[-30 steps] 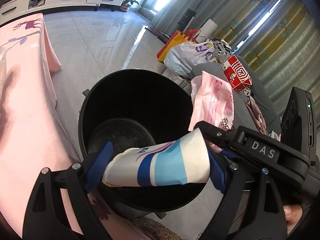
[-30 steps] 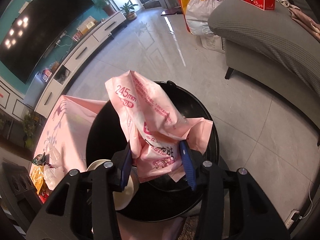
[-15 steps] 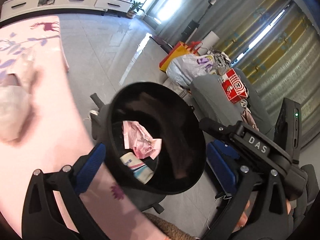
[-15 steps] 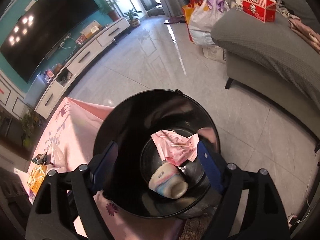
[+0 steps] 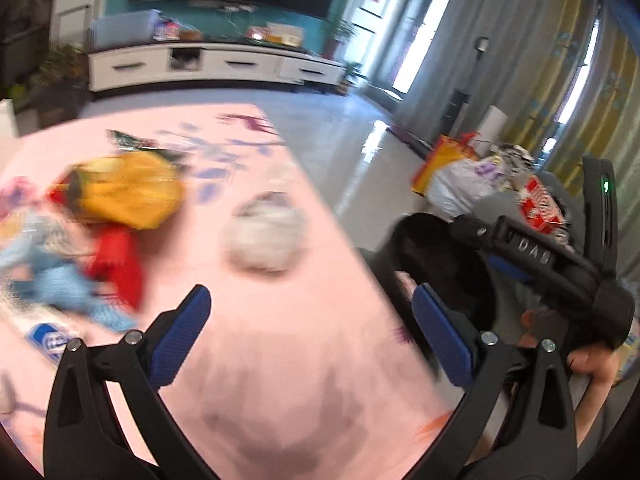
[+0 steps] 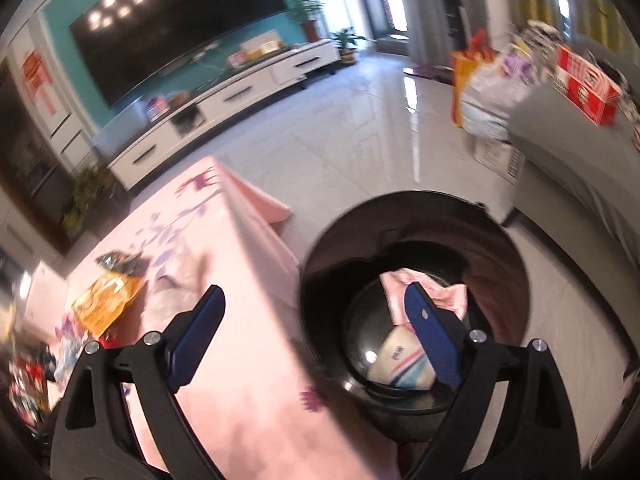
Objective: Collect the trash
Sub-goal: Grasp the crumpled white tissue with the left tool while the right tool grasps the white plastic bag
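My left gripper point(image 5: 310, 312) is open and empty above the pink tablecloth point(image 5: 280, 360). Ahead of it lie a crumpled white wad point(image 5: 266, 236), a yellow bag point(image 5: 128, 196), a red wrapper point(image 5: 118, 264) and blue wrappers point(image 5: 68, 284), all blurred. My right gripper point(image 6: 314, 320) is open and empty, straddling the table edge and the black bin point(image 6: 516, 248). Inside the bin lie a pink plastic bag point(image 6: 440, 294) and a paper cup point(image 6: 400, 364). The bin's rim shows in the left wrist view point(image 5: 404, 236), behind the right gripper's body.
The yellow bag point(image 6: 106, 300) and more trash sit at the table's left in the right wrist view. A grey sofa point(image 6: 580, 184) with a red box point(image 6: 586, 86) stands right of the bin. Shopping bags point(image 6: 484, 92) and a TV cabinet point(image 6: 224, 100) stand across the tiled floor.
Both grippers opened and dropped the cup and pink bag into the bin. They have since swung left, away from the bin and toward the table.
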### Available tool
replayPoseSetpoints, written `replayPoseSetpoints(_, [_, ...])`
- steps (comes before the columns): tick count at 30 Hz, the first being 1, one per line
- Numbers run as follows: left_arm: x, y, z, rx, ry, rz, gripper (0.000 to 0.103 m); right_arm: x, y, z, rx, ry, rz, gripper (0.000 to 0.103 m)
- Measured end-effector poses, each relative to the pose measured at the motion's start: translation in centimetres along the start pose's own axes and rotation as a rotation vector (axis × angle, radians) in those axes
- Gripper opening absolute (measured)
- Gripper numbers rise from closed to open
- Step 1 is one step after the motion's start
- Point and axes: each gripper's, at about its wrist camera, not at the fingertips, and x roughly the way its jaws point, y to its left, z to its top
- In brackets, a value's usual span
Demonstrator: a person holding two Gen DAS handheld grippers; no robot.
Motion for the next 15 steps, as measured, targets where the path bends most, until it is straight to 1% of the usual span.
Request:
replayPoseSetpoints(4, [-3.5,5.4,-0.8,-0.091,-0.032,0.093,0.100,0.1,3.7,-0.8,-0.077,-0.010,0.027,0.089])
replayPoseSetpoints(6, [-5.0,8.2,-1.5,-0.111,-0.032,0.150,0.100,0.4,5.8,-1.4,-0.122,-0.013,0.045,0.089])
replayPoseSetpoints(7, [-6.0,9.7,-2.0,-0.130,-0.039,0.209,0.100,0.6,6.8,-1.7,-0.145,-0.009,0.058,0.089])
replayPoseSetpoints(9, [-7.4,12.1,-2.9,-0.165,-0.059,0.274,0.100,1.1,8.6,-2.4,-0.192,0.008,0.089,0.089])
replayPoseSetpoints(11, [-8.7,14.8,-4.2,-0.228,-0.076,0.324,0.100,2.2,10.6,-3.2,-0.249,0.043,0.126,0.089])
replayPoseSetpoints(13, [-9.5,17.5,-5.3,-0.291,-0.075,0.356,0.100,3.2,11.9,-4.0,-0.275,0.071,0.127,0.089])
replayPoseSetpoints(15, [-10.2,19.8,-6.3,-0.332,-0.070,0.414,0.100,4.0,13.1,-4.9,-0.310,0.080,0.105,0.089])
